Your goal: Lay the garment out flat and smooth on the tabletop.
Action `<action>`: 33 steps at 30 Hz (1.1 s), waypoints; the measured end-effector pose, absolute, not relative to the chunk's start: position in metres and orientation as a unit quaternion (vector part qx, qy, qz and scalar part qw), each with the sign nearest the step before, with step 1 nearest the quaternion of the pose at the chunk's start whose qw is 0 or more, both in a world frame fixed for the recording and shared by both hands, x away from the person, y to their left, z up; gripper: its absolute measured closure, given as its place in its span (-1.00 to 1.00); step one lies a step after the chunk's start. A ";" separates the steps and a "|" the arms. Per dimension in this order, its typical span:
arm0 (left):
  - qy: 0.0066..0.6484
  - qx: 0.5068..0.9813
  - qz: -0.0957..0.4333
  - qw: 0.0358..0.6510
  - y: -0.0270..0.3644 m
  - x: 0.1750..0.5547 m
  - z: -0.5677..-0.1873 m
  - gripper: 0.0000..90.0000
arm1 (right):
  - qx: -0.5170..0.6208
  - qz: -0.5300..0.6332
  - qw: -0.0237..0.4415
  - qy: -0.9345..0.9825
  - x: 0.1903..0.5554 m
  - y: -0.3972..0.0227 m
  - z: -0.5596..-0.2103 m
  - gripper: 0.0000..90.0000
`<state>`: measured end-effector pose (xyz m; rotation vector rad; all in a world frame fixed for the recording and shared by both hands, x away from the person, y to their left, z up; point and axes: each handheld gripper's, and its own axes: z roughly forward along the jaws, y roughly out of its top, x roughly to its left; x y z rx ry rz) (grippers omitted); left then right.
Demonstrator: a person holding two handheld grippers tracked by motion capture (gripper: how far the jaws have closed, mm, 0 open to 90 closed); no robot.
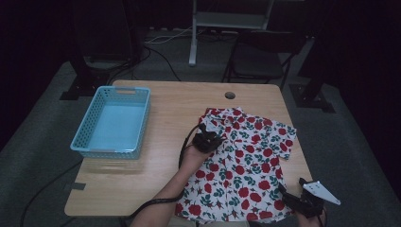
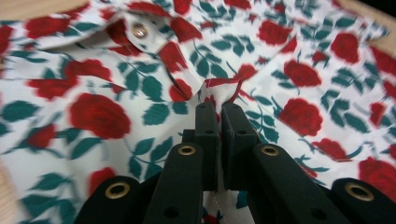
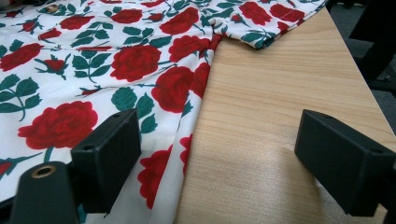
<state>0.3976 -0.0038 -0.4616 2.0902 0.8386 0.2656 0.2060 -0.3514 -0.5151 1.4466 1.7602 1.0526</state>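
Shirt point(image 1: 243, 165) spread flat on the table point(image 1: 161, 179), floral cloth directly under both tools — left tool point(image 2: 218, 109) closed on a pinched ridge of fabric near the placket, just below the collar button; right tool point(image 3: 215, 154) gaping wide, one jaw over the side seam, the other over bare wood, nothing between them. Best done by keeping the left pinch firm and lifting low, then closing the right tool on the seam edge before pulling — no tugging one-handed, lest the cloth bunch.
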 end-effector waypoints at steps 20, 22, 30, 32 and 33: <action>0.477 0.741 0.208 0.425 0.117 0.410 -0.396 0.89 | 0.550 0.398 0.311 0.665 0.206 -0.351 -0.515 -0.69; 0.490 0.735 0.215 0.417 0.123 0.410 -0.397 0.83 | 0.550 0.398 0.311 0.665 0.206 -0.351 -0.515 -0.69; 0.528 0.713 0.228 0.401 0.148 0.395 -0.398 0.07 | 0.551 0.398 0.312 0.664 0.206 -0.351 -0.515 -0.69; 0.525 0.715 0.224 0.404 0.149 0.390 -0.400 0.03 | 0.550 0.398 0.312 0.664 0.206 -0.351 -0.515 -0.69; 0.525 0.716 0.220 0.404 0.149 0.388 -0.401 -0.06 | 0.550 0.398 0.312 0.664 0.206 -0.351 -0.515 -0.69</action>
